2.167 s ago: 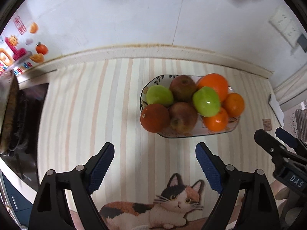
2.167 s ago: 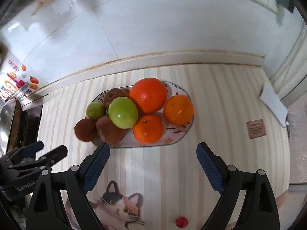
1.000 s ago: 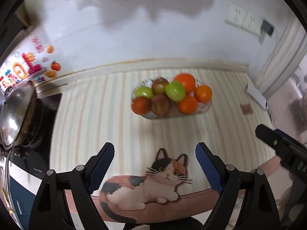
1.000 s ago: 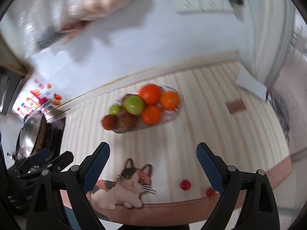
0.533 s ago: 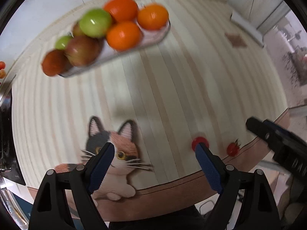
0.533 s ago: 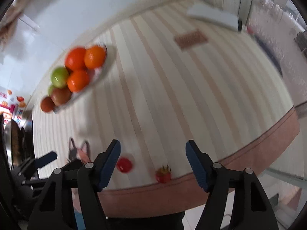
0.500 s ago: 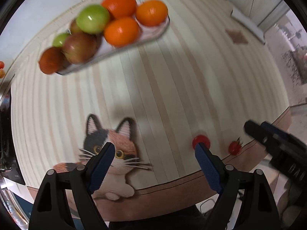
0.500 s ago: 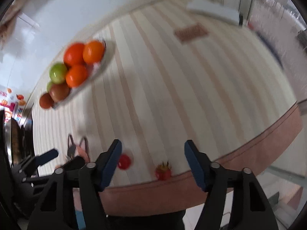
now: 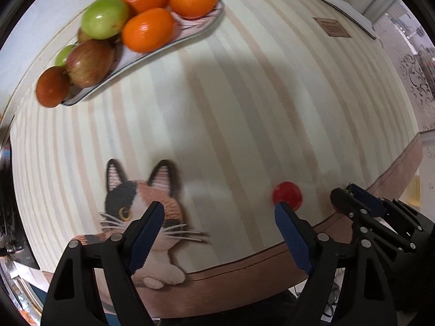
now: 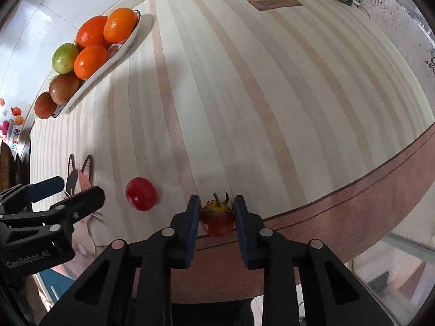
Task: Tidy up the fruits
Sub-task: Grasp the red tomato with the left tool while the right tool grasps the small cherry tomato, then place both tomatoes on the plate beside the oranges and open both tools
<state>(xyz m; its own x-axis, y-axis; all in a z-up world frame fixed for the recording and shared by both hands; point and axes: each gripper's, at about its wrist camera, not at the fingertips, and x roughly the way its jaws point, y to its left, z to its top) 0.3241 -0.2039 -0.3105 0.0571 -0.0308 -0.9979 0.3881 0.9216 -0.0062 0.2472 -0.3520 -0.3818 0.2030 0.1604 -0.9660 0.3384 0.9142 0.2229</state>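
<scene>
My right gripper [image 10: 216, 206] is shut on a small red tomato with a green stem [image 10: 217, 218] at the table's front edge. A second, stemless red tomato [image 10: 140, 193] lies on the striped cloth just to its left; it also shows in the left wrist view [image 9: 287, 194], right beyond my right fingertip there. My left gripper [image 9: 217, 214] is open and empty above the cat picture [image 9: 141, 206]. A plate [image 9: 195, 31] piled with oranges, green apples and red-brown apples stands at the far left [image 10: 95, 74].
A striped tablecloth with a brown border [image 10: 353, 184] covers the table. A small brown label [image 10: 273, 0] and a white folded item [image 9: 348, 8] lie at the far right. A stove [image 9: 5, 190] is at the left edge.
Both grippers have dropped toward the table's front edge. My right gripper has closed from wide open onto the stemmed tomato. My left gripper stays open.
</scene>
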